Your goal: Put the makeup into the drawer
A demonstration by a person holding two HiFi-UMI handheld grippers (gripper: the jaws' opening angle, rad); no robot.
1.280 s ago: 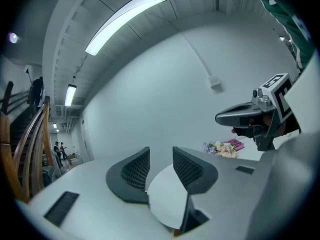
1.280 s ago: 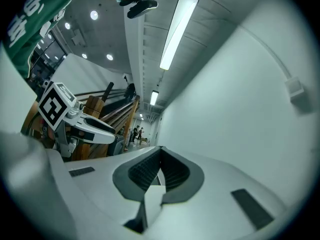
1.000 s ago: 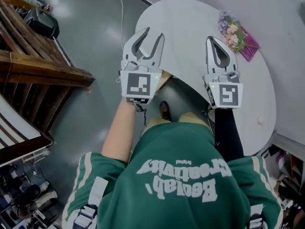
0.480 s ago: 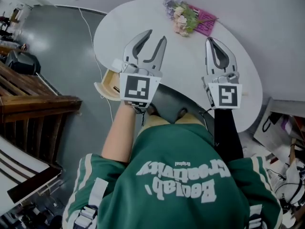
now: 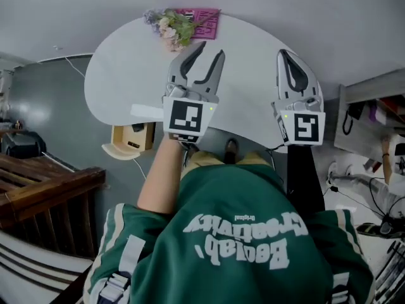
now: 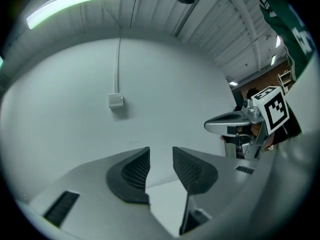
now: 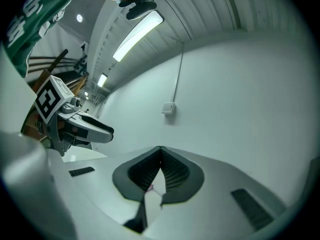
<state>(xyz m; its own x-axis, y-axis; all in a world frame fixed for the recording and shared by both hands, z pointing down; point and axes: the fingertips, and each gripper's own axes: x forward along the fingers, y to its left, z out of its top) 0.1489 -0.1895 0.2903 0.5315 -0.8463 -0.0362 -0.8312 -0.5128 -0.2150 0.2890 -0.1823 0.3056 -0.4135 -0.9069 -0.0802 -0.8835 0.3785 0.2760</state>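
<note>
Head view: a white oval table (image 5: 126, 75) fills the upper middle. At its 12 o'clock edge lie flowers (image 5: 171, 25), with a pink packet (image 5: 201, 19) touching them on the right; whether that packet is the makeup cannot be told. The drawer (image 5: 120, 138), a small tan box, stands open below the table's 8 o'clock edge. Two small dark things lie in it, too small to name. The left gripper (image 5: 212, 48) hangs over the table's middle, pointing to 12 o'clock with its jaws a moderate gap apart and nothing between them. The right gripper (image 5: 282, 53) is level with it at 3 o'clock, over the table's right end, with its jaws drawn to a point. A wooden frame (image 5: 44, 189) sits at 8 o'clock and a shelf (image 5: 373, 90) at 3 o'clock, both beyond the table.

Left gripper view: the two ribbed pads stand apart, a narrow open gap with only pale wall and table behind it. A wall box (image 6: 115, 100) with a cable running up from it hangs at 11 o'clock. The right gripper shows at 3 o'clock.

Right gripper view: the pad tips meet at the top and no object can be made out in the grip. The wall box is at 12 o'clock, a ceiling lamp (image 7: 137, 34) at 11 o'clock and the left gripper at 9 o'clock.
</note>
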